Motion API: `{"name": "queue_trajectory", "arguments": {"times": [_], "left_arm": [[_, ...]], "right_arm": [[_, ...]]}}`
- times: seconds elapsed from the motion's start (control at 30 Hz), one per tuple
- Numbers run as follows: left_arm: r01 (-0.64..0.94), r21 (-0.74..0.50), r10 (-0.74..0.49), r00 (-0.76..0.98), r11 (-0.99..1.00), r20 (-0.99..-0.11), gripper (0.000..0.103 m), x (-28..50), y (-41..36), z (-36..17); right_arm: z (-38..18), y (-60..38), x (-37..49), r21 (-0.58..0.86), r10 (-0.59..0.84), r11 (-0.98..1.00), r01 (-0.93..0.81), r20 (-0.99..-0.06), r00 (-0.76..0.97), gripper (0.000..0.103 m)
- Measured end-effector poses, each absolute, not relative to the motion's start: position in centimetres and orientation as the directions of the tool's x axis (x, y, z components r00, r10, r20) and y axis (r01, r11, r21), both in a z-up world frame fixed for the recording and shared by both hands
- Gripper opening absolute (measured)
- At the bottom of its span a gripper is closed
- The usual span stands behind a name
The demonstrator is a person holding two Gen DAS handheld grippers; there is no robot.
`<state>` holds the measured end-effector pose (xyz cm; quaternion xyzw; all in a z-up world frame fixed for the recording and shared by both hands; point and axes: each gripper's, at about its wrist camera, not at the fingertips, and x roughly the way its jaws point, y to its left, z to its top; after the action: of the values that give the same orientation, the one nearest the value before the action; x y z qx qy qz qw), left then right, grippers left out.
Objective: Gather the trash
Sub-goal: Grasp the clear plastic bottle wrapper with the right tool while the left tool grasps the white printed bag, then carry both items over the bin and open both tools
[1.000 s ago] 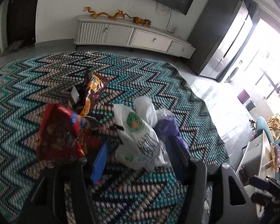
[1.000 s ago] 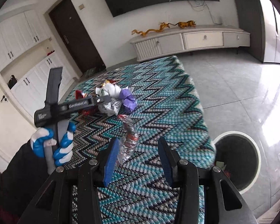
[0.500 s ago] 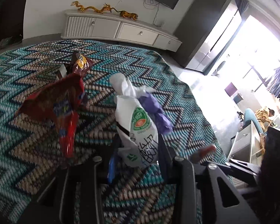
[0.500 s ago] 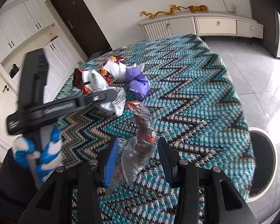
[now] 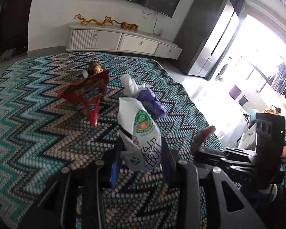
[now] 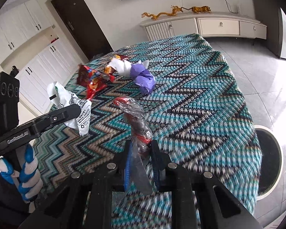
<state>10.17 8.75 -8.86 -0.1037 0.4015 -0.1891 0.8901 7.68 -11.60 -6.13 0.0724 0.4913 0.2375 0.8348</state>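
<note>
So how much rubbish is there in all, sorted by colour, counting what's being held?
White plastic bags: 2
Red crinkly snack packets: 1
Brown snack packets: 1
Purple crumpled bags: 1
Clear wrappers with red inside: 1
Total: 6

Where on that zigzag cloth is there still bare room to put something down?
The zigzag cloth lies bare on the side toward the round bin, past the purple wad. The near stretch below the red snack bag is also free. It is crowded around that bag, the white wad and the purple wad.
</note>
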Motion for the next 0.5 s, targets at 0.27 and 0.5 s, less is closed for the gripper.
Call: {"name": "queue_trajectory", "arguments": {"times": [0.27, 0.5], "left_arm": [[0.210, -0.319, -0.378, 0.622, 0.924, -0.686, 0.034, 6.3, 11.0, -8.4], [0.219, -0.291, -0.361, 0.661, 0.931, -0.658, 0.034, 3.0, 11.5, -6.1]], "right_arm": [[-3.5, -13.1, 4.5, 0.360, 0.474, 0.876, -0.319, -0.759, 0.446, 0.018], [-1.1, -14.4, 1.9, 0.374, 0.492, 0.869, -0.324, -0.720, 0.489, 0.018]]}}
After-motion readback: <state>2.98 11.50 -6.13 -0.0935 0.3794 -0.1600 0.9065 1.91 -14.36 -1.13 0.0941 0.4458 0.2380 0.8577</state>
